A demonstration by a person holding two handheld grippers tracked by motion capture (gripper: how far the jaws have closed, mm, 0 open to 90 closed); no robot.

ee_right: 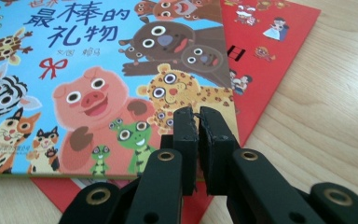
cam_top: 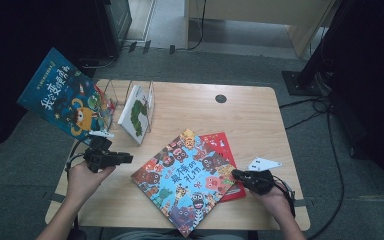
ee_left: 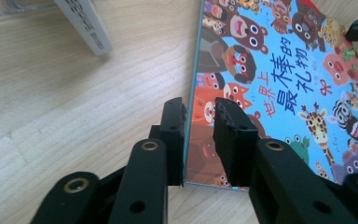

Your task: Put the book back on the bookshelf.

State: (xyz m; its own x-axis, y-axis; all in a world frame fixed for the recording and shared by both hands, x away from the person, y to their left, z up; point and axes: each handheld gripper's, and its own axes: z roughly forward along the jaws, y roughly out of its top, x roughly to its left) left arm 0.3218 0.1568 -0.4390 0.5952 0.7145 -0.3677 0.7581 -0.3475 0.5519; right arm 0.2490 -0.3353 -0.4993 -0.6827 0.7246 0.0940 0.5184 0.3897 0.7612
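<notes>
The wooden table (cam_top: 260, 115) carries a clear rack (cam_top: 111, 95) at its far left with a white book (cam_top: 137, 112) leaning in it and a teal book (cam_top: 62, 95) tipped against its outer side, overhanging the table's left edge. Near the front lies the blue animal book (cam_top: 185, 182), skewed, atop a red book (cam_top: 225, 150). The left gripper (ee_left: 199, 121) hovers at the blue book's left edge, jaws parted and empty. The right gripper (ee_right: 197, 122) sits over its right edge, jaws nearly together, gripping nothing visible. The blue book's near corner reaches the front edge; a push could likely slide it off, or drag the red one. The far right is open.
</notes>
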